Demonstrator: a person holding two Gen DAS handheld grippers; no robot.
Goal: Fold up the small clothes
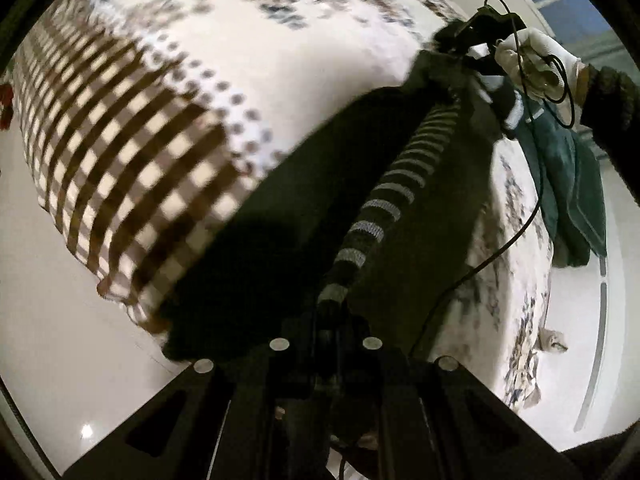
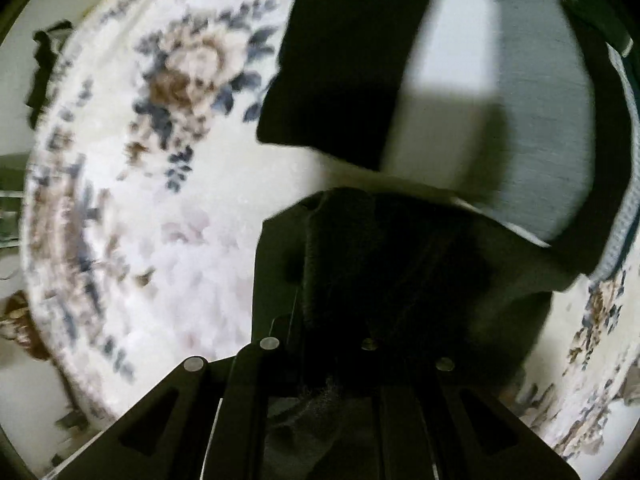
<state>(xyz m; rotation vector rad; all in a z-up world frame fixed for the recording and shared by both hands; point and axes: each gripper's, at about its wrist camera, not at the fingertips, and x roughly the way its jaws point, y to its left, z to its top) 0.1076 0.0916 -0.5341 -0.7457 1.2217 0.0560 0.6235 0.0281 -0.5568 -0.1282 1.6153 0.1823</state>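
A dark garment (image 1: 280, 216) with a grey-striped band (image 1: 384, 196) hangs stretched between both grippers above the rug. At the bottom of the left wrist view, my left gripper (image 1: 326, 320) is shut on the garment's near end. My right gripper (image 1: 452, 46) sits at the top right in a white-gloved hand (image 1: 532, 60) and pinches the far end. In the right wrist view the same dark cloth (image 2: 400, 264) bunches over my right gripper (image 2: 332, 320) and hides its fingertips. The view is blurred by motion.
A round floral rug (image 1: 300, 40) lies below on a white floor (image 1: 60, 320). A brown checked cloth (image 1: 120, 152) covers its left part, and a teal cloth (image 1: 572, 184) lies at the right. A pale grey-white cloth (image 2: 500, 120) and a dark piece (image 2: 44, 68) also show.
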